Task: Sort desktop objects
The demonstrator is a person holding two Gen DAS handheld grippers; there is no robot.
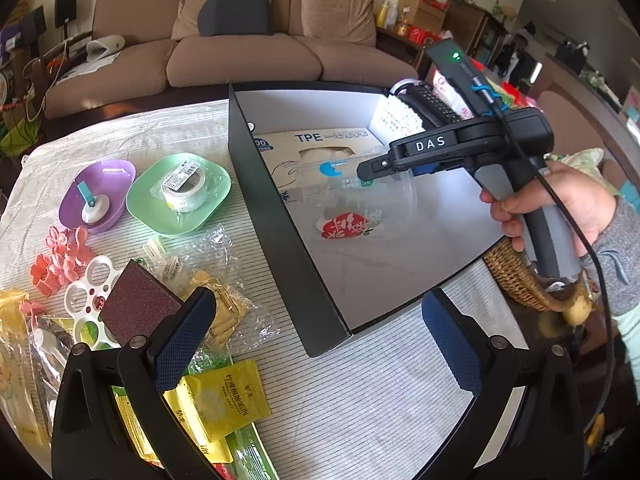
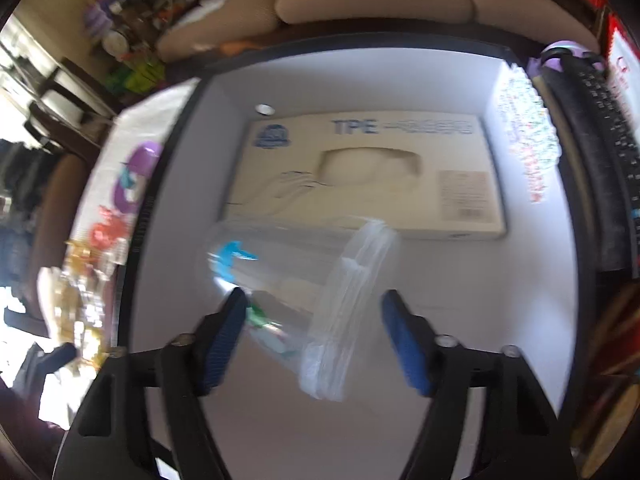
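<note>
Left wrist view, cup: a clear plastic cup (image 1: 360, 204) with a strawberry print hangs over the black storage box (image 1: 280, 216), just in front of the TPE glove carton (image 1: 304, 152) lying inside.
Left wrist view, right claw: the right gripper (image 1: 362, 170) reaches in at the cup's upper edge, a hand (image 1: 560, 204) on its handle; whether its pads press the plastic cannot be told from here.
Left wrist view, left claw: the left gripper (image 1: 316, 340) stands wide and empty above the striped tablecloth (image 1: 360, 400), with a maroon sanding sponge (image 1: 140, 308) just beside its left finger.
Right wrist view, cup: blurred, and it looks tilted, rim toward the right pad and body slanting left over the box floor.
Right wrist view, right claw: the jaws stand about half apart; the left pad sits at the cup wall, the right pad shows a gap, so probably no firm pinch.
Handling: the cup looks light, thin-walled, slick and easily crushed.
Where to hold: judged best across the stiffer rolled rim, gently.
</note>
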